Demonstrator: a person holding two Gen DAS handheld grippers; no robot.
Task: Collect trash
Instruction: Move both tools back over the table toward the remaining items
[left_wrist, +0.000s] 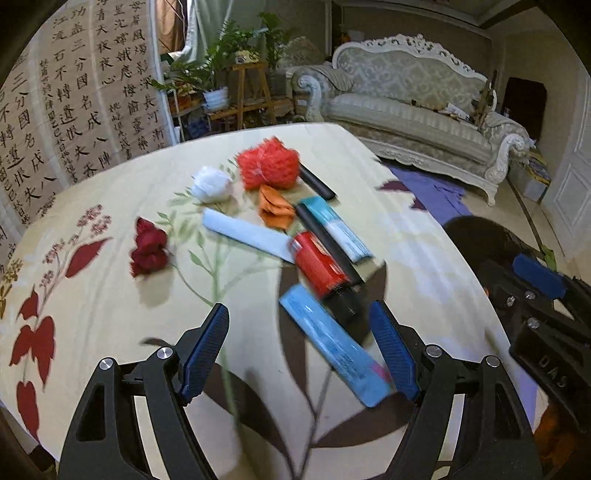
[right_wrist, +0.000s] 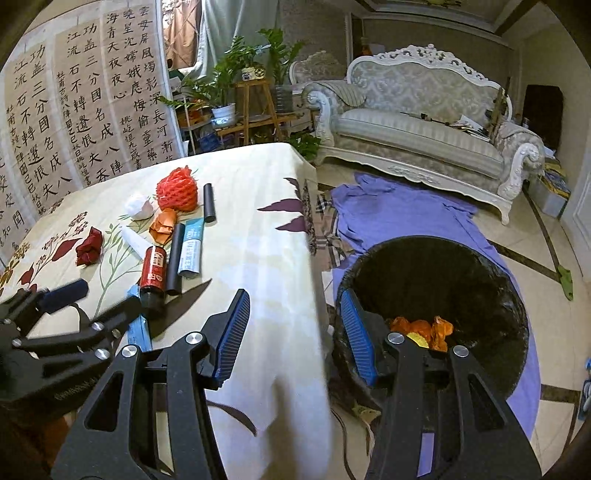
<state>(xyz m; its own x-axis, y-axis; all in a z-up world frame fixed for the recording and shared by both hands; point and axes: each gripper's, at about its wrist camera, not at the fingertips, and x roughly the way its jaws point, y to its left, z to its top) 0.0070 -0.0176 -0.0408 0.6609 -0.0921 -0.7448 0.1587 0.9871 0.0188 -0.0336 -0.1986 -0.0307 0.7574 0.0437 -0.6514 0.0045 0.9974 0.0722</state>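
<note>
Trash lies on the floral tablecloth (left_wrist: 110, 302): a blue packet (left_wrist: 332, 343), a red can (left_wrist: 319, 264), a second blue-white packet (left_wrist: 338, 229), black tubes (left_wrist: 317, 182), orange paper (left_wrist: 275, 206), a white strip (left_wrist: 247, 232), a white wad (left_wrist: 212, 182), red foam netting (left_wrist: 267, 166) and dark red crumpled paper (left_wrist: 147, 247). My left gripper (left_wrist: 299, 350) is open just above the table, its jaws either side of the near blue packet. My right gripper (right_wrist: 291, 332) is open and empty over the table's edge, beside the black-lined bin (right_wrist: 443, 280) holding orange scraps (right_wrist: 424, 328).
The bin stands on a purple cloth (right_wrist: 399, 210) on the tiled floor, right of the table. A pale sofa (right_wrist: 424, 140) is behind, with plants on a wooden stand (right_wrist: 255, 103) and calligraphy sheets (right_wrist: 74, 122) at the back left.
</note>
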